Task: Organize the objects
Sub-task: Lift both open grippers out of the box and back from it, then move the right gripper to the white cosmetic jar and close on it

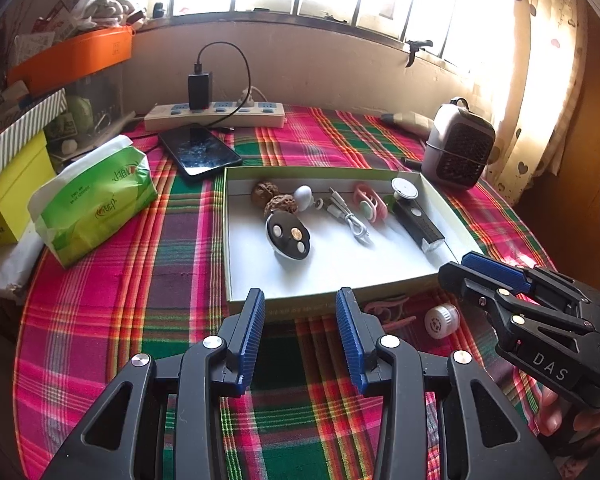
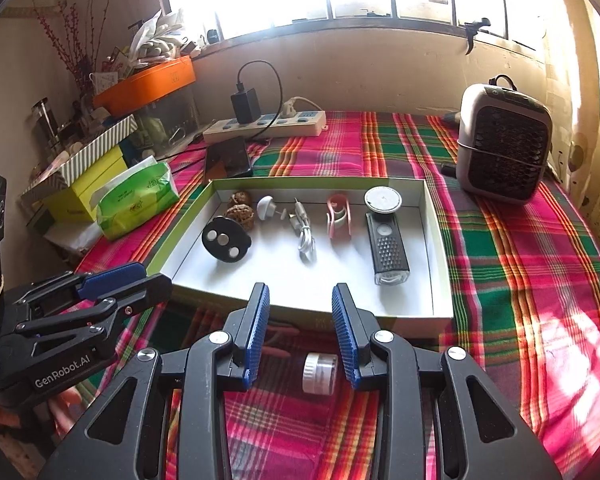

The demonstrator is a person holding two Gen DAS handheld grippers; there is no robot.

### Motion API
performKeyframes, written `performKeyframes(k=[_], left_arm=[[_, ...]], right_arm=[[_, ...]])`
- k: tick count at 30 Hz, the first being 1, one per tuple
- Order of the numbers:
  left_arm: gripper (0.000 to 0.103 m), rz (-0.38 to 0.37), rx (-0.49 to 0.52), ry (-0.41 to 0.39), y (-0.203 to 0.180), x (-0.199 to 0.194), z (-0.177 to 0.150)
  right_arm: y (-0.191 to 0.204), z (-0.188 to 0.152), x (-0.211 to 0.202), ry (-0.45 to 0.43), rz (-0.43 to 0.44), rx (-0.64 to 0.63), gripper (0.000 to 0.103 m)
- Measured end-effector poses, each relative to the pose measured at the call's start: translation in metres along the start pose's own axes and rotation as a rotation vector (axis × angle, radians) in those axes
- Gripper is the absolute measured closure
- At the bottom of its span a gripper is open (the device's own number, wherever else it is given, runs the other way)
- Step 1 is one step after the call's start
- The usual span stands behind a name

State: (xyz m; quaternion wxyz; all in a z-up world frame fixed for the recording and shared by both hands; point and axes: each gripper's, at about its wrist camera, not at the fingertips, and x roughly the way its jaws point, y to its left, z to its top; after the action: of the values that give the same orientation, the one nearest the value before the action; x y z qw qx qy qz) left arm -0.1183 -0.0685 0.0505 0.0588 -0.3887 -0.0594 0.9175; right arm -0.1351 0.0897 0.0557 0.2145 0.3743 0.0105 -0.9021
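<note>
While both sets of jaws stand spread with nothing between the pads, the right gripper [image 2: 300, 336] hangs low over the plaid cloth, its blue ribbed fingers [image 2: 258, 332] framing a small white ribbed cylindrical cap [image 2: 320, 373] lying on its side just short of the box. Cap is not touched by either pad. Just left of it, a pink looped clip [image 2: 278, 334] on the cloth, partly hidden by the left finger.

Left gripper [image 1: 300, 336] sits further left, also over bare cloth, tips near the front wall of the shallow white cardboard box with green rim [image 1: 340, 300]. From its view the cap [image 1: 442, 321] lies right of the fingers, beside the box's front wall.

Inside the box, left to right: two brown wrinkled walnuts [image 2: 240, 210], black oval disc with three round buttons [image 2: 226, 239], white mushroom-shaped knob [image 2: 266, 207], coiled white cable [image 2: 304, 236], pink clip [image 2: 339, 216], black rectangular torch with a round white disc at its far end [image 2: 388, 248].

Outside: green tissue pack [image 2: 138, 200] left of box, dark phone [image 2: 228, 158] and white power strip [image 2: 266, 124] behind, grey mini heater [image 2: 504, 144] at right.
</note>
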Motion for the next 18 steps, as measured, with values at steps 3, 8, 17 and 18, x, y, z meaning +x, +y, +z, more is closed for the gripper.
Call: performKeyframes(k=[3, 8, 17, 18], left_arm=[[0.068, -0.013, -0.004, 0.003, -0.001, -0.002, -0.005], [0.068, -0.028, -0.003, 0.008, -0.003, -0.002, -0.013], [0.068, -0.052, -0.008, 0.048, -0.003, 0.008, -0.025], [0.068, -0.051, -0.009, 0.051, -0.003, 0.009, -0.026]], right_arm=[[-0.003, -0.007, -0.004, 0.001, -0.019, 0.003, 0.068], [-0.007, -0.023, -0.008, 0.01, -0.029, 0.012, 0.058], [-0.008, -0.039, 0.006, 0.069, -0.052, 0.013, 0.058], [-0.008, -0.039, 0.008, 0.076, -0.055, 0.013, 0.058]])
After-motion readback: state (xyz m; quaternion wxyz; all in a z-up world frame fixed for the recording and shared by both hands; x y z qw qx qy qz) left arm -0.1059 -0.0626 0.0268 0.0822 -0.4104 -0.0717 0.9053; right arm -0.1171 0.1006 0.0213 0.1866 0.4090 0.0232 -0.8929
